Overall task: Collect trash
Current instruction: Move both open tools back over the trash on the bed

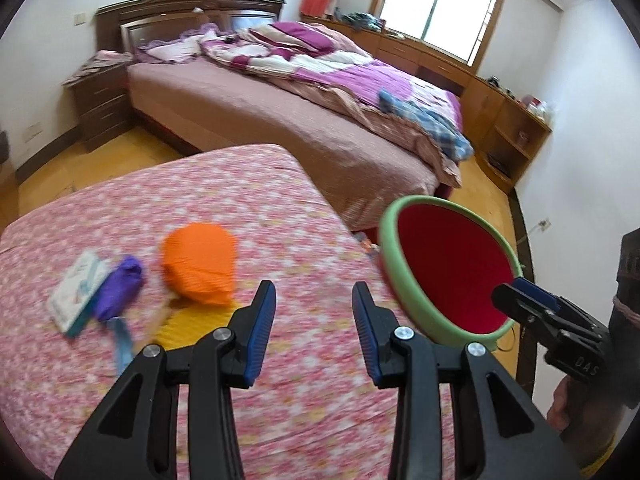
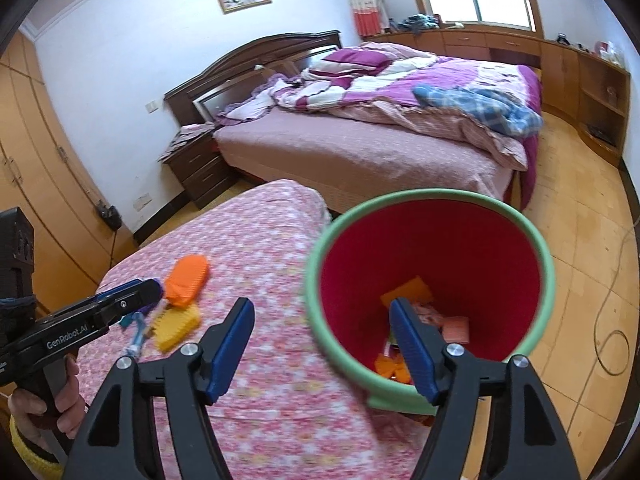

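Note:
On the table, which has a pink floral cloth [image 1: 276, 200], lie an orange crumpled bag [image 1: 198, 268], a purple wrapper [image 1: 120, 286], a white carton [image 1: 76, 288], a yellow ribbed piece [image 1: 192, 330] and a blue strip [image 1: 122, 344]. My left gripper [image 1: 313, 286] hovers open over the cloth to the right of them, with nothing between its fingers. A bin [image 2: 440, 248], green outside and red inside, stands at the table's right edge. It holds orange scraps [image 2: 394, 368] and a pink packet [image 2: 456, 328]. My right gripper [image 2: 320, 302] is open and empty, straddling the bin's near rim.
Beyond the table is a large bed [image 1: 320, 120] with rumpled purple bedding. A dark nightstand [image 1: 100, 104] stands at its left, and wooden cabinets [image 2: 592, 92] line the window wall. A cable [image 2: 612, 344] lies on the tiled floor right of the bin.

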Motion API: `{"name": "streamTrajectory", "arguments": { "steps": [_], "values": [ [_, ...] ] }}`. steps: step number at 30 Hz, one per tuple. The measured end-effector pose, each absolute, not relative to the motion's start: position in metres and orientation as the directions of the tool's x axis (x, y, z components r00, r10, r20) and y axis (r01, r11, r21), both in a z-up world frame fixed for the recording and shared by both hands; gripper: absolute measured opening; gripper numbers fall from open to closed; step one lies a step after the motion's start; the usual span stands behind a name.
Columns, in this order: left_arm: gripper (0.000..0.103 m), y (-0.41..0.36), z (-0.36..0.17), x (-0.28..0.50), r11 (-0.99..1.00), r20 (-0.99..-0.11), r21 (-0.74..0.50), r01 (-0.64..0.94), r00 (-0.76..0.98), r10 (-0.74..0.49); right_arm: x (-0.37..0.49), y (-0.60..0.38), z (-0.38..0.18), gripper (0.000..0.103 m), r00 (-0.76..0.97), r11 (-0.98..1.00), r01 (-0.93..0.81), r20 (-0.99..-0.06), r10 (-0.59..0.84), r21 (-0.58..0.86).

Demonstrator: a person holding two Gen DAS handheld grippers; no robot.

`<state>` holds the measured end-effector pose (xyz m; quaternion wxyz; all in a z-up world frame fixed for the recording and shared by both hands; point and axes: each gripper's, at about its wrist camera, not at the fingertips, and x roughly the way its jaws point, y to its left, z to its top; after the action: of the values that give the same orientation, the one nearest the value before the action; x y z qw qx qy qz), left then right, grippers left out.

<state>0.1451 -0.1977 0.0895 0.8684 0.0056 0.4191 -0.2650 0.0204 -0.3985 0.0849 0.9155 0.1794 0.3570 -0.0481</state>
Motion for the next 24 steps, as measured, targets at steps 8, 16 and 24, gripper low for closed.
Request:
{"name": "streamTrajectory", "arguments": {
  "steps": [8, 16, 24],
  "values": [
    [0.041, -0.131, 0.096, 0.161, 0.921, -0.732, -0.162, 0.354, 0.583, -0.352, 0.042, -0.36, 0.097, 0.074, 0.753, 0.94, 0.158, -0.653, 0.083, 0.303],
    [0.046, -0.07, 0.086, 0.189, 0.964, -0.751, -0.118, 0.238, 0.614, -0.243, 0.069, -0.326, 0.099, 0.074, 0.749, 0.943, 0.112, -0.65, 0.128, 0.315],
    [0.051, -0.039, 0.054, 0.219, 0.976, -0.793, -0.065, 0.21, 0.582, -0.178, 0.092, -0.307, 0.085, 0.075, 0.728, 0.935, 0.1, -0.666, 0.163, 0.339]
  ]
}}
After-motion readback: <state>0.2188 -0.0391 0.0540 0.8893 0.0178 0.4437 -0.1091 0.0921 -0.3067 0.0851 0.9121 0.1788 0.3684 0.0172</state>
